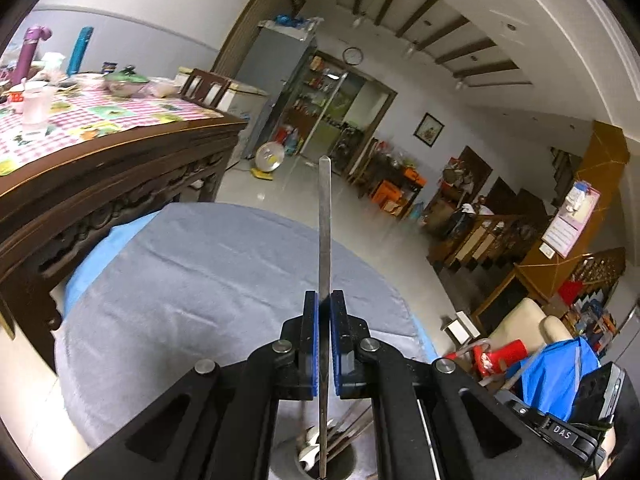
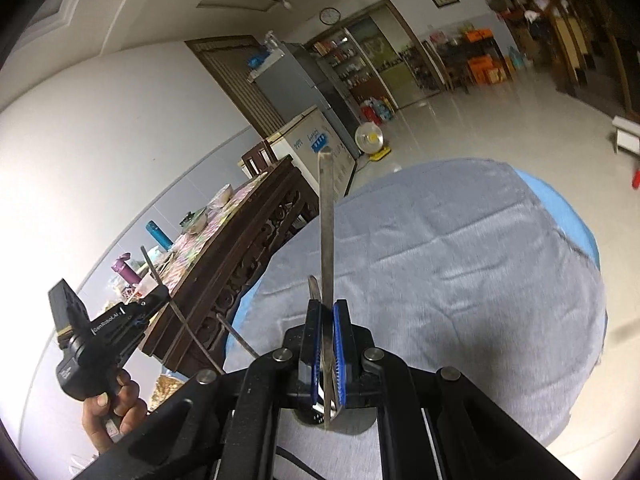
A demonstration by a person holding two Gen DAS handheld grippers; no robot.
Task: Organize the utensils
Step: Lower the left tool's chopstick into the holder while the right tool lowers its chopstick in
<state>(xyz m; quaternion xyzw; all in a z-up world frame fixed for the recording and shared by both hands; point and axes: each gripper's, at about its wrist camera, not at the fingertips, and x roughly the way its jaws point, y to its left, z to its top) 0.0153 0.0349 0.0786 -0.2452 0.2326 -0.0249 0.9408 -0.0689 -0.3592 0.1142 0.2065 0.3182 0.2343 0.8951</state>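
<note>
1. Utensils first: flat metal utensil handle (image 1: 325, 232) pinched between the blue pads of the left gripper (image 1: 324, 300), sticking out toward 12 o'clock in the left wrist view, working end hidden below the fingers.
2. Second flat metal handle (image 2: 326, 220) clamped in the right gripper (image 2: 326, 304), also running up to 12 o'clock in the right wrist view. Possibly a second thin piece (image 2: 313, 286) poking up just at 11 o'clock of it, can't tell what it is.
3. Both sets of jaws pressed tight on their handles, hardly any gap beyond the metal.
4. Round holder (image 1: 316, 452) at 6 o'clock under the left gripper, more utensils (image 1: 348, 428) leaning inside it. Same holder (image 2: 340, 420) peeking out below the right gripper.
5. Grey cloth-covered round table (image 1: 192, 280) under everything, blue layer showing at its edge.
6. From the right wrist view, left gripper (image 2: 162, 292) at 9 o'clock, held by a hand (image 2: 116, 404), thin metal strip crossing through its tips.
7. Dark carved wooden table (image 1: 120, 168) at 10 o'clock with a pink checked cloth (image 1: 100, 116), bottles and bowls on top.
</note>
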